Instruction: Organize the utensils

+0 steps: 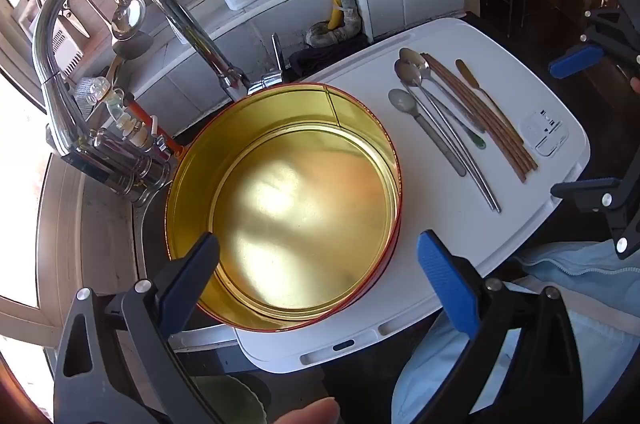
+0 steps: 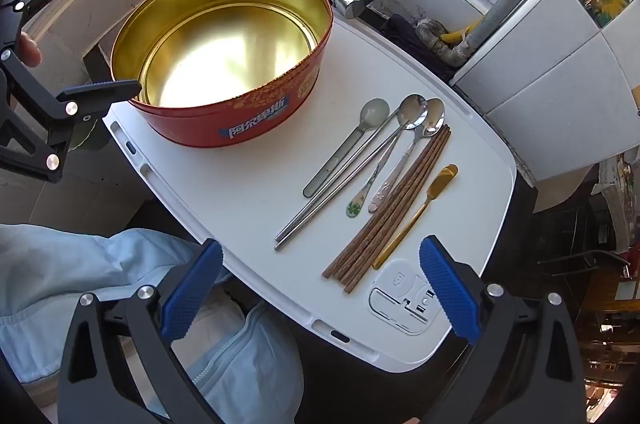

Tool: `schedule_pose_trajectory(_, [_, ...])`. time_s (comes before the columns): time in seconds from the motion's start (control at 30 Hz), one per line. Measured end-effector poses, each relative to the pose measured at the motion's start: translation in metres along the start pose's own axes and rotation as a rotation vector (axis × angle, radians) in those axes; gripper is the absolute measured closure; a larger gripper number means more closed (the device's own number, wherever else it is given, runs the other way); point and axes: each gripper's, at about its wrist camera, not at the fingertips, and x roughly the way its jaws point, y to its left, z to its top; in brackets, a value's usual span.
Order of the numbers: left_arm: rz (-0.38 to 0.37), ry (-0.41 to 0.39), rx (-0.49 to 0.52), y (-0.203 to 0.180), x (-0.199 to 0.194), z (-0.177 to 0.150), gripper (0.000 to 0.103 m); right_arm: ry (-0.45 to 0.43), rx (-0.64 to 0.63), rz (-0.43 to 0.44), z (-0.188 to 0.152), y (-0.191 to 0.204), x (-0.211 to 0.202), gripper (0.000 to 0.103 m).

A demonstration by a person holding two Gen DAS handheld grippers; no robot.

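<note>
black linkage frames, silver rivets, ribbed blue fingers, pale blue zipped jacket

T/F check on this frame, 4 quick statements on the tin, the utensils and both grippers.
1. The round tin is empty. True.
2. The wooden chopsticks lie inside the tin. False: they lie on the white board beside the spoons.
3. The right gripper holds the gold butter knife. False: it is open and empty.
4. The left gripper is open. True.
</note>
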Motion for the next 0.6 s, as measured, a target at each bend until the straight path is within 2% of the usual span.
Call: schedule_pose_trajectory(0.6, [-0.004,-0.002,0.001,0.0011,-0.0004,-0.0027,0.007,0.001,0.001,-0.006,-0.0001,0.0006,-0.0003,0.003])
